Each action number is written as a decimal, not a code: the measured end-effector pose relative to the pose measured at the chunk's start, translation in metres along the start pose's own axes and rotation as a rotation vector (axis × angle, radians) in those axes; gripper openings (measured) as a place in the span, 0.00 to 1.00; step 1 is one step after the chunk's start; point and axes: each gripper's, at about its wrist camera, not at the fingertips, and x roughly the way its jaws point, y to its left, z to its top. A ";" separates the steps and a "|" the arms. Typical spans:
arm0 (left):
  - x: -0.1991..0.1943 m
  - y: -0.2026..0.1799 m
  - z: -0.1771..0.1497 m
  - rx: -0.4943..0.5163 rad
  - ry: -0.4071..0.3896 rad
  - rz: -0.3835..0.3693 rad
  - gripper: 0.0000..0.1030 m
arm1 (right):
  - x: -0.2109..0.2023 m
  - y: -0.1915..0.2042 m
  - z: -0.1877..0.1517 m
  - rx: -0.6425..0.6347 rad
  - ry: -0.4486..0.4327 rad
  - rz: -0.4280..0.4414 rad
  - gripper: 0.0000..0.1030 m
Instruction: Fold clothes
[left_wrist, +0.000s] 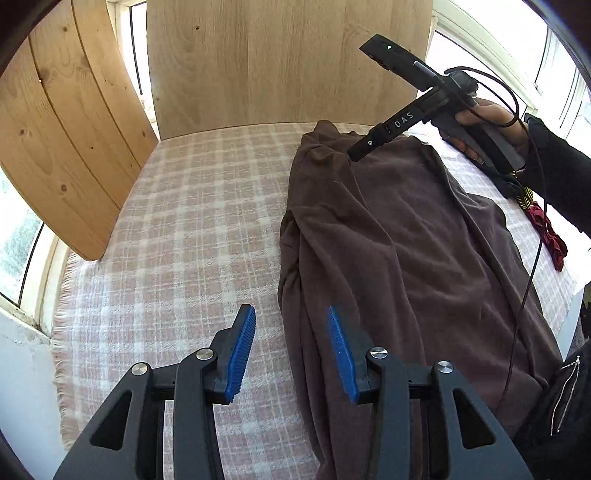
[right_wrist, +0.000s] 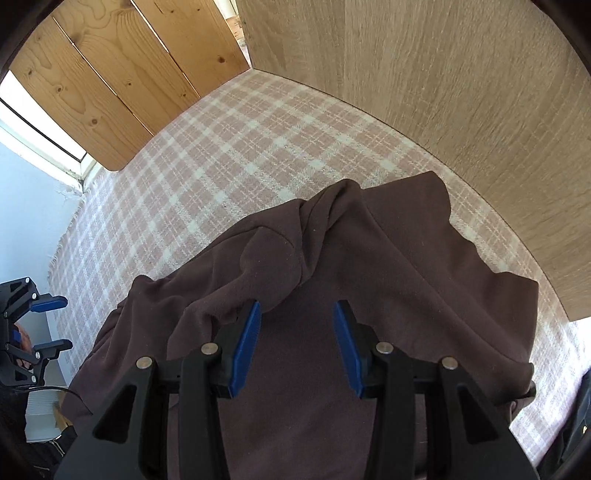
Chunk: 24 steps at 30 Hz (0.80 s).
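Left wrist view. The left gripper (left_wrist: 291, 354) stands with its blue pads (left_wrist: 242, 354) parted and nothing between them. It hangs over the near part of the checked blanket (left_wrist: 192, 229), with the left edge of the brown garment (left_wrist: 406, 251) running just under the right-hand pad. The garment lies lengthwise down the right half of the blanket, already doubled into a long strip, its far end bunched near the wooden board (left_wrist: 280, 62) that closes off the blanket's far edge. The right gripper (left_wrist: 356, 155) is seen from the side above that far end, held in a hand (left_wrist: 480, 125); its cable (left_wrist: 524, 295) hangs across the garment. A dark red cloth (left_wrist: 546, 232) lies at the blanket's right edge.

Right wrist view. The right gripper (right_wrist: 297, 343) also has its pads apart and grips nothing; the brown garment (right_wrist: 388, 258) spreads beneath and ahead of it. A raised fold sits against the outer side of the left pad (right_wrist: 245, 343), not between the pads. The left gripper (right_wrist: 48, 325) shows at the left border, off the blanket's side edge.

Risks, as judged. The strip's far end is twisted and lumpy; folding it as it lies would lock the creases in. A pinch here could take only the top layer, or catch the blanket as well. The hanging cable could drag the cloth.
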 end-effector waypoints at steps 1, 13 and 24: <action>0.003 0.000 0.004 0.007 0.002 -0.014 0.38 | 0.000 -0.004 0.003 0.013 -0.008 0.004 0.40; 0.028 0.001 0.034 0.095 0.024 -0.106 0.38 | 0.045 -0.026 0.033 0.196 0.164 0.230 0.40; 0.064 0.009 0.029 0.260 0.099 -0.084 0.37 | 0.038 -0.004 0.044 0.065 0.116 0.151 0.10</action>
